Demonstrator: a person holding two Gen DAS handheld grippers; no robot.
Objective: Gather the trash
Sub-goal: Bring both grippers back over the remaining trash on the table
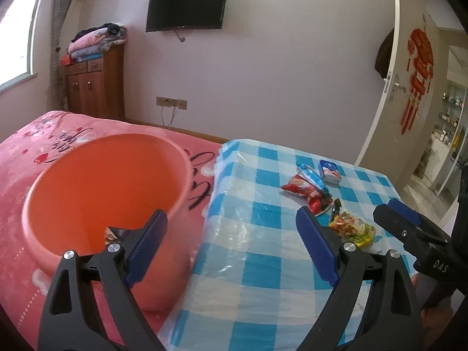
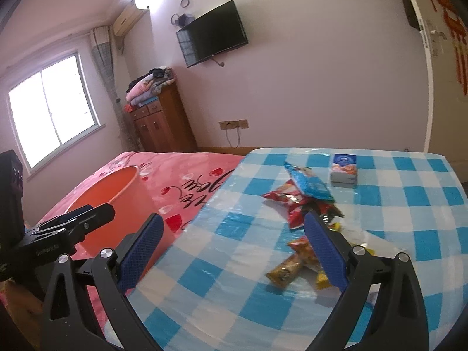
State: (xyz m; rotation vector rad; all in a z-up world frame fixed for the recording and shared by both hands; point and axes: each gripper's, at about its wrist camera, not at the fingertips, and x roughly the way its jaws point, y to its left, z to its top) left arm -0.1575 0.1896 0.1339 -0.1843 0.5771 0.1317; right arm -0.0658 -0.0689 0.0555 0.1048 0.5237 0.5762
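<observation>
Wrappers (image 2: pixel 295 204): heaped at centre right of the right wrist view, on the checked table (image 2: pixel 409 234); judged light, crinkly, slippery; best pinched at a flat sealed end. Yellow packet (image 2: pixel 285 270): lowest, nearest. Left gripper (image 1: pixel 231 248): spread wide, nothing held. Right gripper (image 2: pixel 234 254): spread wide, nothing held. Orange bucket (image 1: pixel 111 181): at left; a scrap (image 1: pixel 115 234) inside is shown only in the left wrist view; window shown fully only in the right.

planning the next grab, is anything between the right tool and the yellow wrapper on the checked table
Nothing visible blocks it. The right tool is open and empty, and the yellow wrapper lies flat on the checked table just ahead, beside its right finger. The other wrappers lie farther back.
</observation>
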